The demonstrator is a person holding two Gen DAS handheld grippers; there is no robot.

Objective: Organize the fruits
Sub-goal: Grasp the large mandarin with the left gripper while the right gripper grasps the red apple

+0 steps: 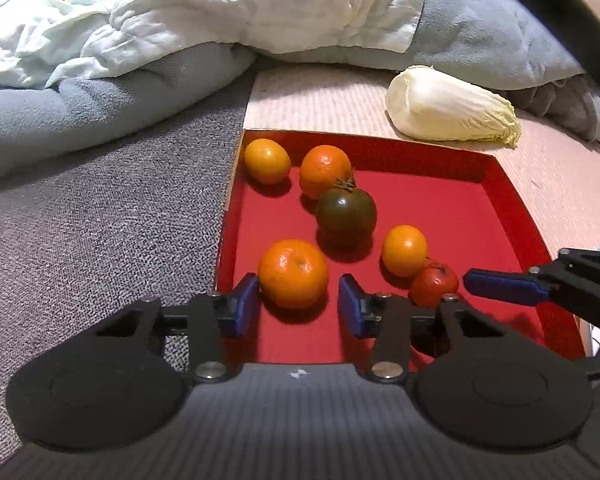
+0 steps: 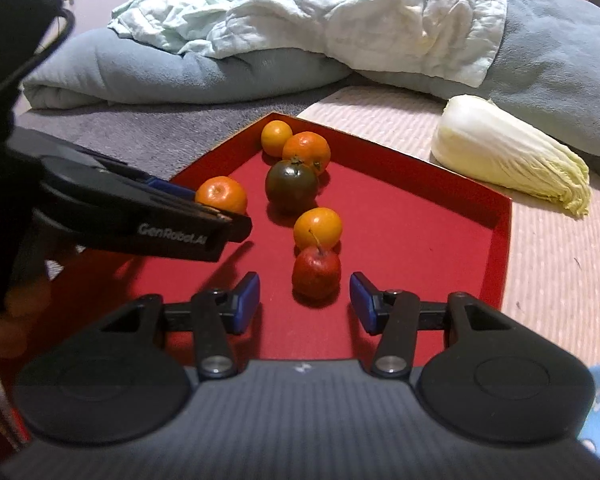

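Note:
A red tray (image 1: pixel 460 208) (image 2: pixel 440 216) lies on the bed and holds several fruits. My left gripper (image 1: pixel 298 304) is open around a large orange (image 1: pixel 293 274) (image 2: pixel 221 195) at the tray's near left, pads on either side. My right gripper (image 2: pixel 304 302) is open around a small red apple (image 2: pixel 316 272) (image 1: pixel 434 284); its finger (image 1: pixel 504 282) shows in the left wrist view. A dark green tomato (image 1: pixel 346 214) (image 2: pixel 291 186), two small yellow-orange fruits (image 1: pixel 404 250) (image 1: pixel 267 161) and another orange (image 1: pixel 325 170) lie further in.
A pale napa cabbage (image 1: pixel 452 106) (image 2: pixel 508 160) lies on the pink sheet beyond the tray's far right corner. Grey-blue blankets and a rumpled white quilt (image 1: pixel 240 12) pile up behind. A grey blanket (image 1: pixel 100 220) lies left of the tray.

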